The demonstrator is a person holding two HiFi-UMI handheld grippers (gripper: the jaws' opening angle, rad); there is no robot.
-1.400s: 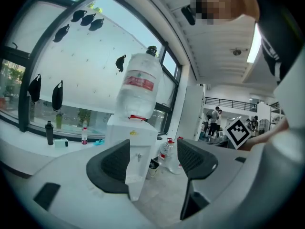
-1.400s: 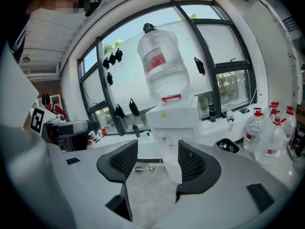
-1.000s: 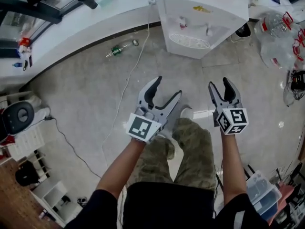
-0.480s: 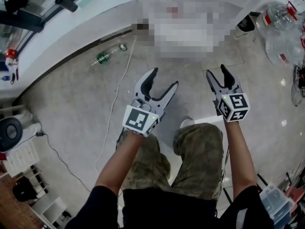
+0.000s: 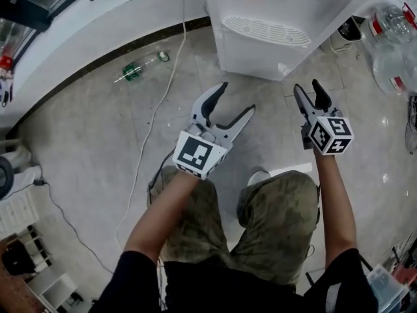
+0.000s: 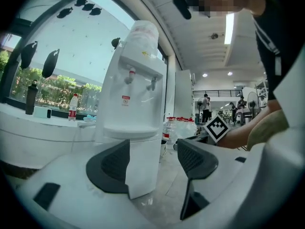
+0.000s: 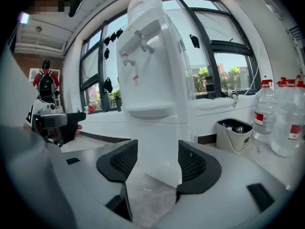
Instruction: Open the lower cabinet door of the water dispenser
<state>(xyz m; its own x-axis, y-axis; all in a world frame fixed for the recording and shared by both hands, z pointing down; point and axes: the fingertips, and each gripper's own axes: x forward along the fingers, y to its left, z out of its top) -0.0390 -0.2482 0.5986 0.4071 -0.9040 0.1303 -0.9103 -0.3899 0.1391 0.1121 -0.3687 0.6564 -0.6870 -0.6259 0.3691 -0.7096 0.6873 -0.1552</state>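
left hand-held gripper [image 5: 238, 98]: jaws wide apart, empty, over the floor [image 5: 98, 149] | right hand-held gripper [image 5: 307, 85]: jaws apart, empty | water dispenser [image 5: 260, 44]: stands on the floor on the far side, just beyond both grippers, untouched | lower cabinet [image 7: 157, 147]: framed between the right jaws, apart from them | green bottle [image 5: 140, 67]: lies on the floor, far left

Bare floor [image 5: 266, 98] lies open before the water dispenser [image 5: 273, 41]; a cable [image 5: 155, 119] trails left.

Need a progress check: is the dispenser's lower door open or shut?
Shut: the lower cabinet door lies flush with the water dispenser, nothing swung out.
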